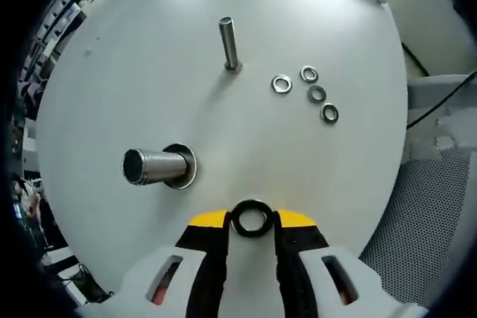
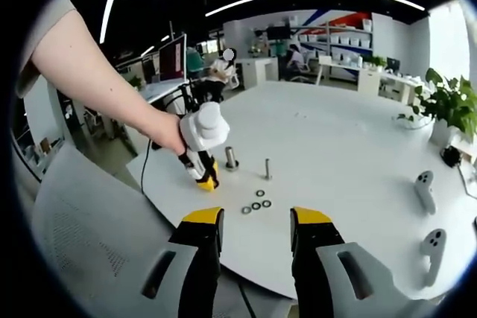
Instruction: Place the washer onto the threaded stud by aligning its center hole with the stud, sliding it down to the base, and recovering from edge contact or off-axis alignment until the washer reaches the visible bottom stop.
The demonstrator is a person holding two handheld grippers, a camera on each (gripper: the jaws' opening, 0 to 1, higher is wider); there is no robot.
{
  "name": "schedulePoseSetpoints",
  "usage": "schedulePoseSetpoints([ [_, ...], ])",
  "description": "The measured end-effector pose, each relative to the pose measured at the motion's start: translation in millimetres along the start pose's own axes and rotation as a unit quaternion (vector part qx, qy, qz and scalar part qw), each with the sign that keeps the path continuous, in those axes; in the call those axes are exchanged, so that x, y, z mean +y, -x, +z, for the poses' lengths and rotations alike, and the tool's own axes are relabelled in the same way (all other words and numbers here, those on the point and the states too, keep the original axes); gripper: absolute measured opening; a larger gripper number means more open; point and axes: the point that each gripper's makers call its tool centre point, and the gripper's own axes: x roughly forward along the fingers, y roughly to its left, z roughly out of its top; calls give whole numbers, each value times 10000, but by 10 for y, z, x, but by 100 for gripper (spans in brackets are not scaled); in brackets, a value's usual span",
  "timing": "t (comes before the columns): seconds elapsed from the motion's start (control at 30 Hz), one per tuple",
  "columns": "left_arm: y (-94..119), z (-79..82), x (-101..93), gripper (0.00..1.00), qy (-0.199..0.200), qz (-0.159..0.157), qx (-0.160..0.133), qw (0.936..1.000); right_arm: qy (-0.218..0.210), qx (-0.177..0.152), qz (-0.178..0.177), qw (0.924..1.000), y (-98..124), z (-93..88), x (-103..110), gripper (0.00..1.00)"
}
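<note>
A large round white desk (image 1: pixel 149 109) is seen from above in the left gripper view, and from the side in the right gripper view, where an office with shelves, screens and a potted plant (image 2: pixel 447 106) lies behind it. A grey mesh chair back (image 2: pixel 89 236) is seen at the near edge of the desk in the right gripper view. A person's bare forearm (image 2: pixel 97 72) reaches in from the left of that view.

The left gripper (image 1: pixel 252 221) is held over the near part of the desk, and a dark washer (image 1: pixel 251 218) is pinched between its jaws at their yellow tips. In the right gripper view this gripper is seen in the person's hand, pointed down at the desk just beside the wide stud. The right gripper (image 2: pixel 255 221) is held back from the desk edge with its jaws spread and nothing between them.

A wide threaded stud (image 1: pixel 153 167) stands on a round base plate, near the left gripper and to the left of it. A thinner stud (image 1: pixel 229 42) stands farther off. Two white hand controllers (image 2: pixel 426 191) lie on the desk at the right of the right gripper view.

Four loose washers (image 1: pixel 305 88) lie in a small group to the right of the thin stud: one bright and three darker, apart from one another.
</note>
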Motion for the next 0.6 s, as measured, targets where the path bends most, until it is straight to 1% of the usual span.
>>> schedulePoseSetpoints([
  [0.13,6,-12,-46,25,-343,-35,125,9993,4,7,15,10000,-2,-2,5,37],
  [0.23,8,-10,-28,25,-284,-25,134,9995,-8,-2,9,10000,0,0,3,37],
  [0.4,5,-17,-19,25,-398,-75,125,9991,-19,-12,-5,10000,3,2,-2,37],
  [0.43,2,-24,-22,26,-635,-112,133,9978,-27,-17,-16,10000,5,2,-6,37],
  [0.53,-3,-21,-27,25,-558,-100,121,9983,-28,-18,-17,10000,5,4,-8,37],
  [0.6,-7,-5,-9,23,-467,-38,185,9987,-22,-13,-13,10000,3,3,-7,37],
])
